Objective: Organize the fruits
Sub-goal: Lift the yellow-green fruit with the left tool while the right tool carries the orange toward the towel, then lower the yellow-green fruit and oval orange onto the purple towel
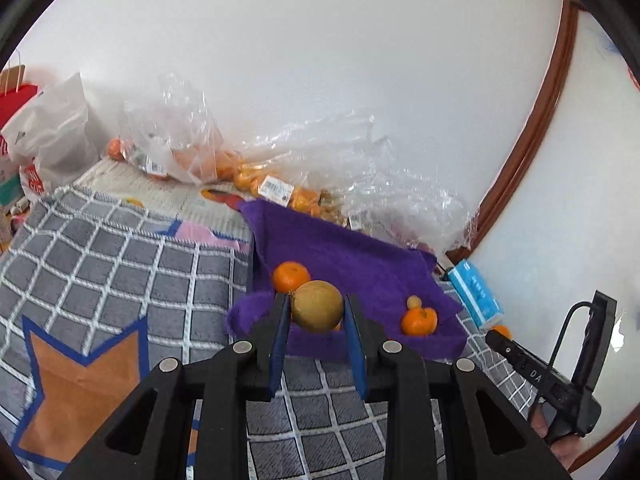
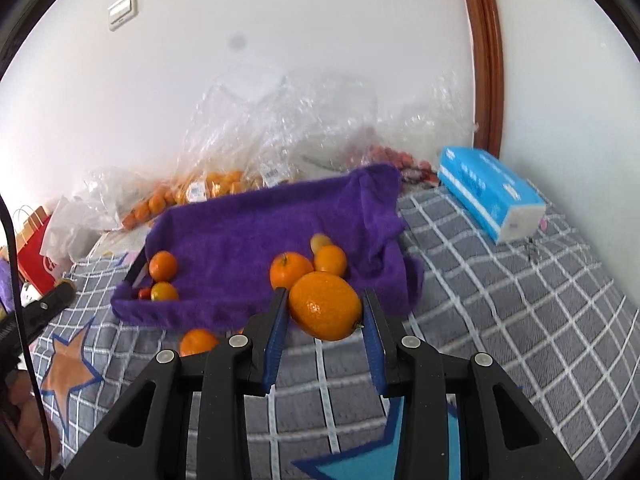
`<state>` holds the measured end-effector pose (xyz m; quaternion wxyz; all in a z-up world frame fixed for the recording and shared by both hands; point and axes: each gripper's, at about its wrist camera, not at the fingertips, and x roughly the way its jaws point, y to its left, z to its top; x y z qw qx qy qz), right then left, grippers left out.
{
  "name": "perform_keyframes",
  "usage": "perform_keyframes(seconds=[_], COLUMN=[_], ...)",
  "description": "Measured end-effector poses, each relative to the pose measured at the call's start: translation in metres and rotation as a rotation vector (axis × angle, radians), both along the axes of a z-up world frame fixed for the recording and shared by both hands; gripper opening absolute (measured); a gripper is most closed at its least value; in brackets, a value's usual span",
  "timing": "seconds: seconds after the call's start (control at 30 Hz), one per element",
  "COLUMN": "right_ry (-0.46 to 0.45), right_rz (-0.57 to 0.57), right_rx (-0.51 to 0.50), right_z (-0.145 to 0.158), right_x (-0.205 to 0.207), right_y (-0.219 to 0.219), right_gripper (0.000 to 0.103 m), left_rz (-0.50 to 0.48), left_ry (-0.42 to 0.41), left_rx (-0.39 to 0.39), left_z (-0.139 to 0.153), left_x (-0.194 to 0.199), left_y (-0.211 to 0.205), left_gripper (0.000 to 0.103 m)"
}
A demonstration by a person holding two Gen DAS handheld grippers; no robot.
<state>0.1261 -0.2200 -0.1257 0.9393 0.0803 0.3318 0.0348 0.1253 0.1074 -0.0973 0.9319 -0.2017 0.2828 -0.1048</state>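
My left gripper (image 1: 316, 312) is shut on a brown kiwi (image 1: 317, 306), held above the near edge of a purple towel (image 1: 360, 260). On that towel lie a tangerine (image 1: 291, 276) at the left and another tangerine (image 1: 418, 320) with a small yellow fruit (image 1: 414, 302) at the right. My right gripper (image 2: 325, 310) is shut on a large orange (image 2: 325, 306) over the towel's (image 2: 248, 224) front edge. Behind it sit two tangerines (image 2: 289, 270) (image 2: 330, 260); at the towel's left lie a tangerine (image 2: 163, 265), a yellowish fruit (image 2: 164, 291) and a small red one (image 2: 145, 293).
Clear plastic bags (image 1: 248, 160) with several tangerines lie along the white wall. A blue tissue pack (image 2: 490, 196) rests at the right on the grey checked blanket (image 2: 500, 300). Red and white shopping bags (image 1: 36, 128) stand far left. One loose tangerine (image 2: 198, 342) lies before the towel.
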Motion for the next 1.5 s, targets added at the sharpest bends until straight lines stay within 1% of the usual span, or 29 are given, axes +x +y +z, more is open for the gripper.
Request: perform_keyframes(seconds=[0.1, 0.17, 0.3, 0.5, 0.57, 0.63, 0.7, 0.8, 0.9, 0.97, 1.03, 1.07, 1.3, 1.5], right_ry=[-0.029, -0.042, -0.069, -0.090, -0.090, -0.096, -0.106, -0.124, -0.116, -0.099, -0.089, -0.084, -0.073, -0.052], right_rz=[0.017, 0.027, 0.040, 0.043, 0.050, 0.048, 0.043, 0.034, 0.044, 0.053, 0.052, 0.044, 0.010, -0.010], right_rx=[-0.004, 0.003, 0.006, 0.009, 0.009, -0.002, -0.002, 0.025, 0.057, 0.065, 0.059, 0.063, 0.097, 0.090], right_z=[0.009, 0.014, 0.023, 0.025, 0.026, 0.029, 0.032, 0.032, 0.019, 0.007, -0.003, -0.005, -0.013, -0.020], right_x=[0.012, 0.020, 0.037, 0.062, 0.072, 0.081, 0.087, 0.094, 0.100, 0.104, 0.110, 0.113, 0.120, 0.127], right_y=[0.006, 0.009, 0.014, 0.018, 0.019, 0.020, 0.021, 0.020, 0.019, 0.020, 0.020, 0.017, -0.002, -0.007], right_gripper=[0.036, 0.036, 0.036, 0.036, 0.036, 0.036, 0.036, 0.036, 0.036, 0.036, 0.036, 0.036, 0.036, 0.036], left_rz=[0.029, 0.033, 0.045, 0.057, 0.064, 0.063, 0.053, 0.049, 0.047, 0.049, 0.044, 0.038, 0.032, 0.021], left_ry=[-0.011, -0.020, -0.032, -0.049, -0.057, -0.044, -0.023, -0.036, -0.029, 0.001, 0.039, 0.046, 0.032, 0.019], left_rx=[0.067, 0.097, 0.103, 0.105, 0.110, 0.102, 0.061, 0.031, 0.029, 0.007, -0.012, -0.015, 0.012, 0.021], left_z=[0.018, 0.027, 0.037, 0.043, 0.041, 0.040, 0.038, 0.032, 0.016, -0.001, -0.013, -0.016, -0.025, -0.025], left_x=[0.008, 0.015, 0.030, 0.049, 0.054, 0.063, 0.074, 0.081, 0.086, 0.091, 0.097, 0.099, 0.103, 0.104], left_y=[-0.004, -0.008, -0.010, -0.015, -0.017, -0.019, -0.019, -0.018, -0.018, -0.017, -0.017, -0.019, -0.025, -0.027], left_gripper=[0.026, 0.025, 0.025, 0.026, 0.026, 0.026, 0.025, 0.026, 0.026, 0.025, 0.025, 0.025, 0.026, 0.026])
